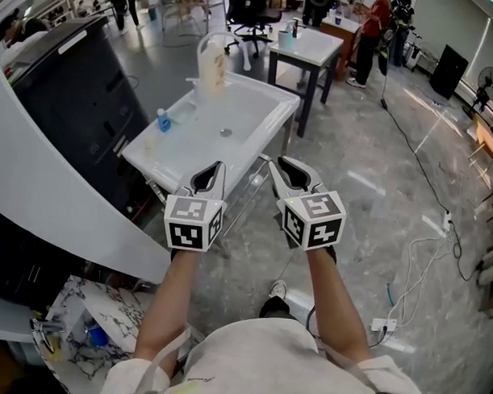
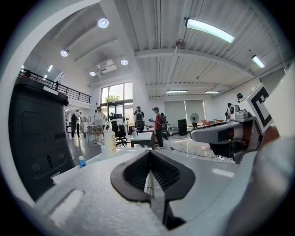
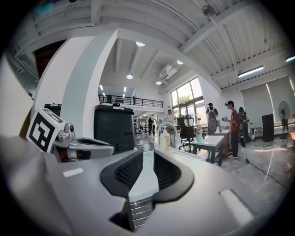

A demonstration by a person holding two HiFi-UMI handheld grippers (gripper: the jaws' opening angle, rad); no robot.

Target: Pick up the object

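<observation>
You are holding both tools out level over the floor, just short of the near edge of the white desk (image 1: 253,112). Your left tool (image 1: 215,171) is keeping its pads pressed together at the tips, and its own view is showing nothing caught in the left tool (image 2: 150,154). Your right tool (image 1: 278,165) is standing slightly spread; in its own view a strip of the desk top is showing through the gap, and the right tool (image 3: 148,154) is pinching nothing.

The things on the desk are sitting well ahead of both tools, and which of them is the object I cannot tell. A tall white jug (image 1: 212,66) with a handle is standing upright at the far end, and it is showing in both tool views (image 2: 109,140) (image 3: 164,139). A small blue-capped bottle (image 1: 164,120) is standing near the left rim, well apart from the jug. A small round thing (image 1: 225,132) is lying on the middle of the desk. A black cabinet (image 1: 80,105) is standing just left of the desk.
</observation>
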